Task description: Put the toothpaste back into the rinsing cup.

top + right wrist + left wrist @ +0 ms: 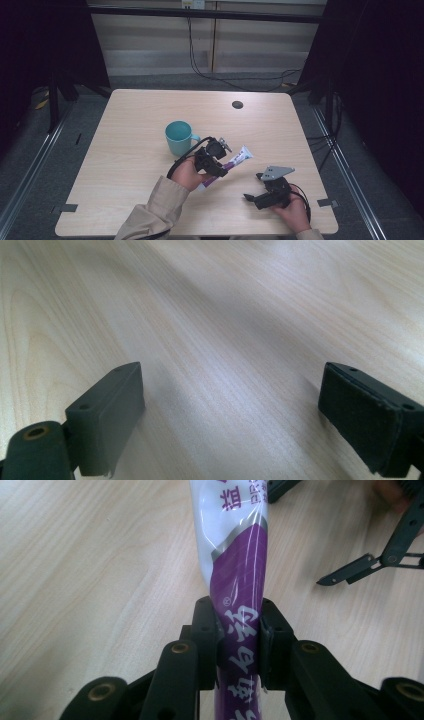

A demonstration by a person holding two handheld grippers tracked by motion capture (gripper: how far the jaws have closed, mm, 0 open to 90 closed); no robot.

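Pale wooden worktop (135,150): left hand-held gripper (223,165) pinching toothpaste tube (239,158), long axis slanting away beside teal mug (178,137); right hand-held gripper (252,187) spread, idle.

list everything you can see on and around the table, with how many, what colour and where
tube: one, purple and white, clamped between the left gripper's jaws, near the table's middle front.
mug: one, teal, upright on the table, just left of the tube.
table: one, light wood, centre of the high view.
round hole: one, dark, in the tabletop near the far edge.
cables: several, black, on the floor beyond the table.
left gripper: one, black, shut on the tube.
right gripper: one, black, jaws wide apart, low over bare wood at the front right.
hands: two, at the front edge, beige sleeves.
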